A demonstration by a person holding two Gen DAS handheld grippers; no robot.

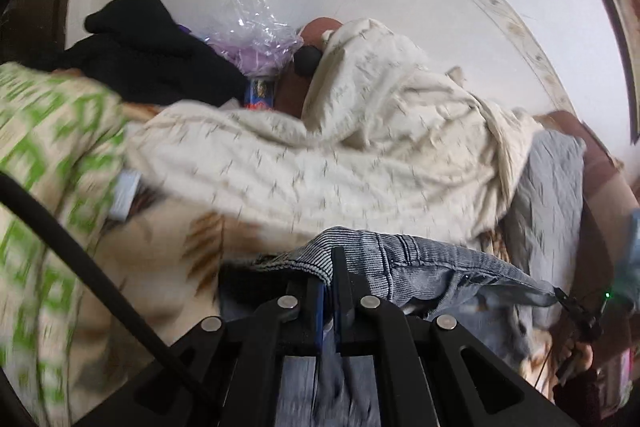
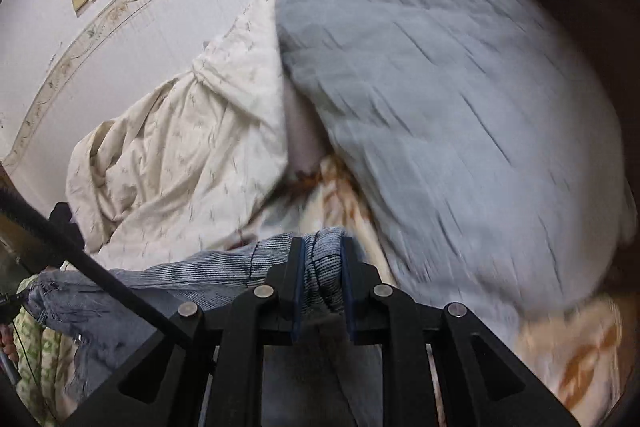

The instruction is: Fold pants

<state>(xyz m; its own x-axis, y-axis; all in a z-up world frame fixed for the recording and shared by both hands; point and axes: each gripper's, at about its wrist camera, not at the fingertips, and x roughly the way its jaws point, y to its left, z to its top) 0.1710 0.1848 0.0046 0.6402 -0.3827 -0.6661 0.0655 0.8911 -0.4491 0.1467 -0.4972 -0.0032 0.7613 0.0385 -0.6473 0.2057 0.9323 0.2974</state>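
The pants (image 1: 404, 267) are blue-grey denim with a ribbed elastic waistband. My left gripper (image 1: 330, 267) is shut on one end of the waistband, and the denim stretches to the right toward my right gripper (image 1: 576, 307), seen small at the far right. In the right wrist view my right gripper (image 2: 323, 259) is shut on the bunched waistband of the pants (image 2: 168, 279), which stretch left and hang below. Both hold the pants up above the bed.
A cream patterned duvet (image 1: 340, 147) is heaped ahead, also in the right wrist view (image 2: 180, 147). A grey quilted pillow (image 2: 440, 87) lies right. A green-patterned blanket (image 1: 48, 167), black clothes (image 1: 140, 55) and a plastic bag (image 1: 256, 39) lie left. White wall behind.
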